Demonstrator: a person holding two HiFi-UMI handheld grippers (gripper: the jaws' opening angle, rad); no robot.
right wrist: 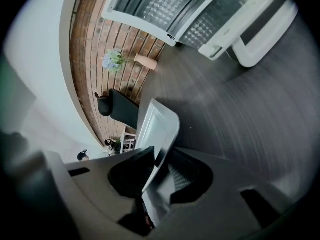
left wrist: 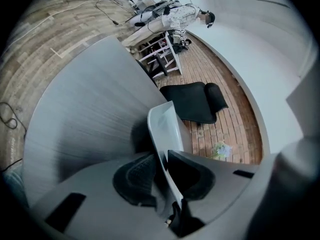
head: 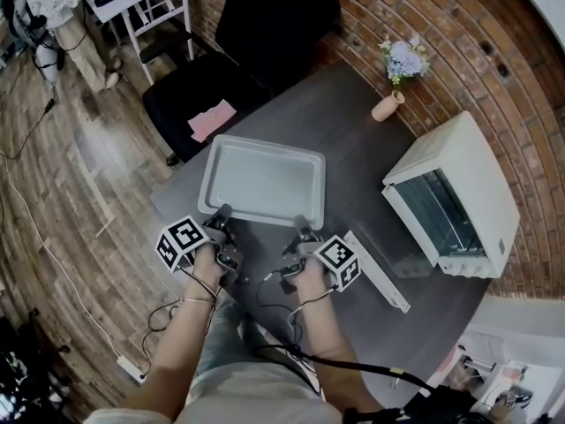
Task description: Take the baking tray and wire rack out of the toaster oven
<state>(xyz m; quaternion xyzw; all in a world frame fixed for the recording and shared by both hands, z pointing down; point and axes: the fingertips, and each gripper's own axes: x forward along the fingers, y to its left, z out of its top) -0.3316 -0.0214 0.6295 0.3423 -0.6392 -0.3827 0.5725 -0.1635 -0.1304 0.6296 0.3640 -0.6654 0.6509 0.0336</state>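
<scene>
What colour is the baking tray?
The baking tray is pale silver-grey; head view shows it best.

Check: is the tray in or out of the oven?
Out: the tray is over the table, well apart from the oven.

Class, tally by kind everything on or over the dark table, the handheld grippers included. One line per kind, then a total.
baking tray: 1
toaster oven: 1
vase of flowers: 1
grippers: 2, the left gripper and the right gripper, each shut on the baking tray's near rim
Total: 5
</scene>
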